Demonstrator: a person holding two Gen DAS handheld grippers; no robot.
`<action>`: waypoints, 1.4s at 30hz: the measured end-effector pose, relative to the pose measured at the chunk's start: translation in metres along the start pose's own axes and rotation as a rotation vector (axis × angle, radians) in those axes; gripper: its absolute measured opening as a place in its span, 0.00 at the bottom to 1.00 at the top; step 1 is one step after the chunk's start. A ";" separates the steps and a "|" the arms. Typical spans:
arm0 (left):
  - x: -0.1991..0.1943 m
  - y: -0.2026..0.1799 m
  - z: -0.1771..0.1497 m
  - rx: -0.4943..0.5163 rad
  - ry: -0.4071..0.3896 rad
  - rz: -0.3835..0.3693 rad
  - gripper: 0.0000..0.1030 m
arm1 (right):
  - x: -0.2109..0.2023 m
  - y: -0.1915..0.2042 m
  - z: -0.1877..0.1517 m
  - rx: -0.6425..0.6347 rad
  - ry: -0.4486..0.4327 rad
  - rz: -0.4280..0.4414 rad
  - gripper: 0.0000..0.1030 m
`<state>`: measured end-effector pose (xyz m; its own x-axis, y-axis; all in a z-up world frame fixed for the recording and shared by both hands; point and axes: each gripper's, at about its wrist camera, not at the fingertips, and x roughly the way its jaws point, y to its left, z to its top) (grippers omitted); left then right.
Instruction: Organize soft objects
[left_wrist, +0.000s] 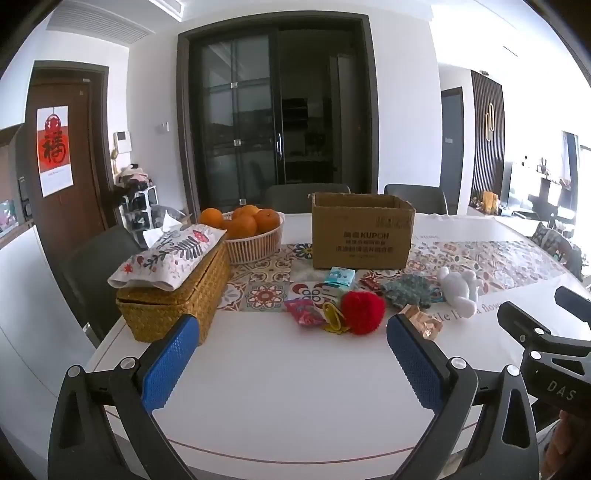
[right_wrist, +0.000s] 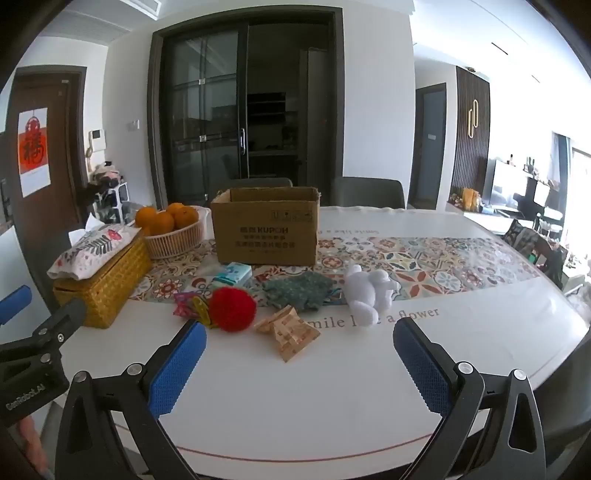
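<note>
Both tongs are hovering low over the white round table (left_wrist: 280, 387), side by side. The left gripper (left_wrist: 291, 354) is standing released, its 2 blue pads wide apart and grasping nothing; the right gripper (right_wrist: 299, 354) is doing the same. Ahead and to the left of the left gripper, a yellow woven rectangular basket (left_wrist: 173, 299) is carrying a floral fabric tissue pouch (left_wrist: 168, 258), with a pale ribbed bowl of oranges (left_wrist: 255, 240) sitting just behind it. Straight ahead of the left gripper, a pink patterned pouch (left_wrist: 304, 312), a yellow soft piece (left_wrist: 334, 319) and a red fluffy round pom-pom (left_wrist: 363, 312) are lying close together, a small teal tissue pack (left_wrist: 338, 280) resting beyond them. Farther back, an open brown cardboard box (right_wrist: 267, 232) is standing on the patterned table runner (right_wrist: 424, 262). Between the right gripper's pads, a tan checked folded cloth (right_wrist: 290, 334) is lying nearest, a green speckled fabric piece (right_wrist: 297, 291) beyond it, and a white plush toy (right_wrist: 367, 291) is lying ahead to the right.
</note>
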<state>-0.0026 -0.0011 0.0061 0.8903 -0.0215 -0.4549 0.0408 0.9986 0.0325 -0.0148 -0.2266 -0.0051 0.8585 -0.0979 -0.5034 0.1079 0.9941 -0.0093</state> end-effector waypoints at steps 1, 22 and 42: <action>0.000 0.000 0.000 0.000 0.001 -0.001 1.00 | 0.000 0.000 -0.002 0.002 -0.001 0.000 1.00; -0.001 0.000 0.001 0.007 -0.002 -0.001 1.00 | 0.001 -0.003 -0.002 0.008 0.002 0.003 1.00; -0.003 0.001 0.003 0.008 -0.007 -0.002 1.00 | 0.000 -0.003 -0.002 0.007 0.001 0.003 1.00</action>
<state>-0.0038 -0.0005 0.0102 0.8935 -0.0234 -0.4485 0.0458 0.9982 0.0390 -0.0159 -0.2292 -0.0072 0.8584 -0.0945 -0.5041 0.1083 0.9941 -0.0018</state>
